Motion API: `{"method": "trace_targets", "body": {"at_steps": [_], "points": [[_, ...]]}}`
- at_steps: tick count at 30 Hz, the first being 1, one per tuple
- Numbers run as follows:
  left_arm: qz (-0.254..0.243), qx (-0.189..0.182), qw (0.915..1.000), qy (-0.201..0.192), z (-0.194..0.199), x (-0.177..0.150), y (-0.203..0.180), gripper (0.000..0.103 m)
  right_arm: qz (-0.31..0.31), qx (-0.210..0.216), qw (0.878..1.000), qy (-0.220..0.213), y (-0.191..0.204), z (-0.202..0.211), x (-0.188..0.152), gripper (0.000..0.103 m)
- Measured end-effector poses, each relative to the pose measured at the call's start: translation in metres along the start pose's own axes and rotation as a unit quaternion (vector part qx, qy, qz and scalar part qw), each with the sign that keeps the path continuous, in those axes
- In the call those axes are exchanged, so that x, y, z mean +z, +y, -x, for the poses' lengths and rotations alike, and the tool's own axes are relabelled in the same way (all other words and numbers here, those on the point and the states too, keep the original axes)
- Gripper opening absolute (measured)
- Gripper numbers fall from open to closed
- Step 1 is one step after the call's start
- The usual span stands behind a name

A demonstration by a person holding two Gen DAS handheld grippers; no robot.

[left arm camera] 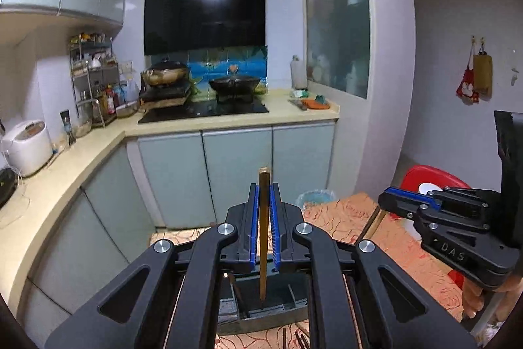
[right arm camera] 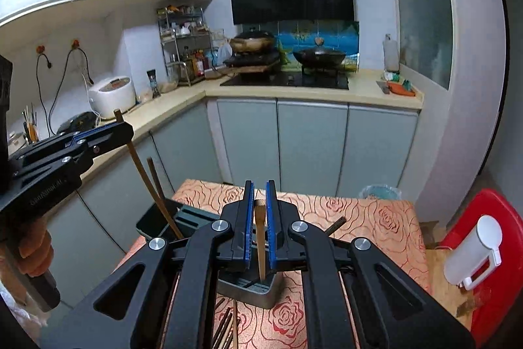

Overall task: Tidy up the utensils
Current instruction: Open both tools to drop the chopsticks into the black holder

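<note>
Left wrist view: the left gripper (left arm camera: 264, 195) is clamping a brown chopstick (left arm camera: 263, 237) upright between its blue pads, the lower tip reaching into the grey utensil holder (left arm camera: 271, 306) below. A darker chopstick (left arm camera: 238, 293) is leaning inside the holder. The right gripper (left arm camera: 387, 200) is showing at the right edge, over the rose-patterned tablecloth (left arm camera: 343, 215).

Right wrist view: the right gripper (right arm camera: 260, 185) is closing tight on a light wooden chopstick (right arm camera: 260, 237), its tip sitting in the holder's (right arm camera: 258, 293) near end. The left gripper (right arm camera: 126, 126) is holding its chopstick (right arm camera: 147, 182) at a slant, lower end in the holder's far end. Loose chopsticks (right arm camera: 225, 329) are lying on the cloth (right arm camera: 359, 218) at the bottom.
</note>
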State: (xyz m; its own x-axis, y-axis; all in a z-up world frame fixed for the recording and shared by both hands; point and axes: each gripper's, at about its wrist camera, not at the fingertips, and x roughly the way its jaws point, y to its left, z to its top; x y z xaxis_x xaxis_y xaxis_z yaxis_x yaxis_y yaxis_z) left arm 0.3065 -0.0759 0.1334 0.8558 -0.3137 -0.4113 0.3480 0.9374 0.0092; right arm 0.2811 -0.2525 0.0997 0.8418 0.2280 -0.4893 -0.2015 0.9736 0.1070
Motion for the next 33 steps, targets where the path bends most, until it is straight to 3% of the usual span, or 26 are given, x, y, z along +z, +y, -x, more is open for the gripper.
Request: {"method": "trace_targets", "body": {"at_steps": [13,15,16,18,20,23,29,33], "points": [[0.022,0.003,0.9992,0.032,-0.016,-0.033,0.016,0.007,-0.020,0.024,0.999,0.040,-0.002,-0.033,-0.021,0.010],[0.023,0.003,0.9992,0.032,-0.014,-0.033,0.019,0.013,-0.018,0.025,0.999,0.039,-0.001,-0.032,-0.022,0.017],[0.024,0.004,0.9992,0.031,-0.013,-0.032,0.019,0.020,-0.017,0.023,0.999,0.038,0.000,-0.030,-0.023,0.031],[0.026,0.007,0.9992,0.028,-0.009,-0.032,0.020,0.033,-0.017,0.015,0.999,0.029,0.001,-0.027,-0.022,0.043],[0.029,0.007,0.9992,0.026,-0.005,-0.032,0.022,0.047,-0.012,0.012,1.000,0.023,0.002,-0.023,-0.022,0.043],[0.037,0.009,0.9991,0.016,0.005,-0.032,0.026,0.060,-0.013,0.010,1.000,0.017,0.001,-0.016,-0.021,0.044],[0.041,0.010,0.9991,-0.001,0.026,-0.036,0.031,0.073,-0.013,0.014,1.000,0.002,-0.001,0.003,-0.023,0.044],[0.044,0.009,0.9990,-0.002,0.039,-0.050,0.033,0.075,-0.015,0.012,1.000,-0.008,-0.005,0.020,-0.030,0.044]]}}
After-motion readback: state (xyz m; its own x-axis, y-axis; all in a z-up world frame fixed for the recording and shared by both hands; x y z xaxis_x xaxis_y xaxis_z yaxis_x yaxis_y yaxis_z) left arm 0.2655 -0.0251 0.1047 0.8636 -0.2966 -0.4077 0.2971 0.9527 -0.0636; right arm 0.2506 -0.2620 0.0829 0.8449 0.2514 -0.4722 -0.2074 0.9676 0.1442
